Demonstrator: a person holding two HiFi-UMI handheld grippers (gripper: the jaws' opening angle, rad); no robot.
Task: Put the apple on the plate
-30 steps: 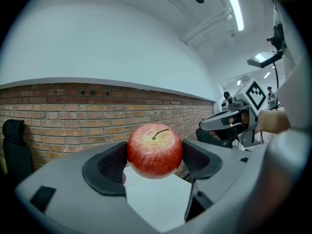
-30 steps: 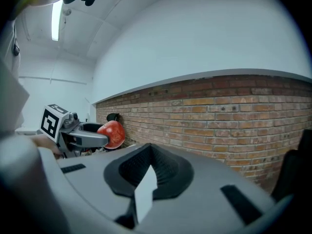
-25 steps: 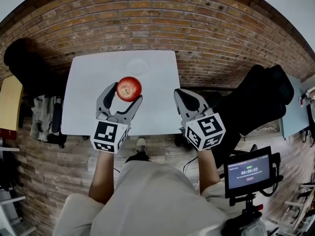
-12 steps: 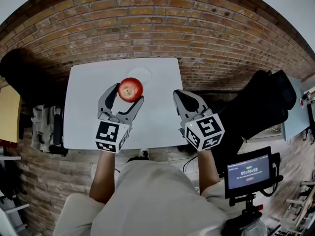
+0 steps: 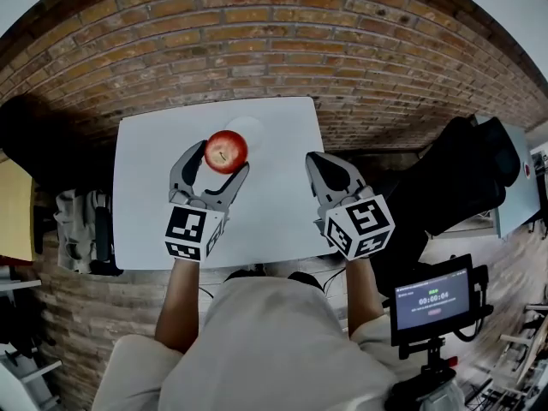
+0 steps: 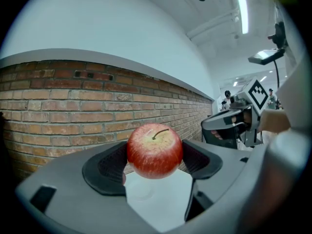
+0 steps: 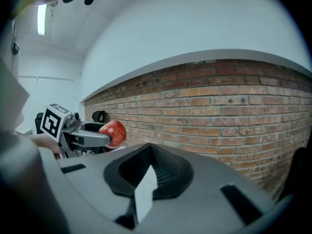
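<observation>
The monitor (image 5: 434,300) shows a timer reading 00:00:04.

Recording lab in a brick-walled open workspace.

You stand at a plain white table (image 5: 274,221) set against a bare brick wall (image 5: 282,41). At your right, a small screen (image 5: 432,300) on a stand shows a timer readout. Square-marker cubes sit on the left gripper (image 5: 218,159) and the right gripper (image 5: 315,157) in your hands. A strip light (image 6: 242,11) hangs on the high white ceiling, and the room runs on beyond the table.
</observation>
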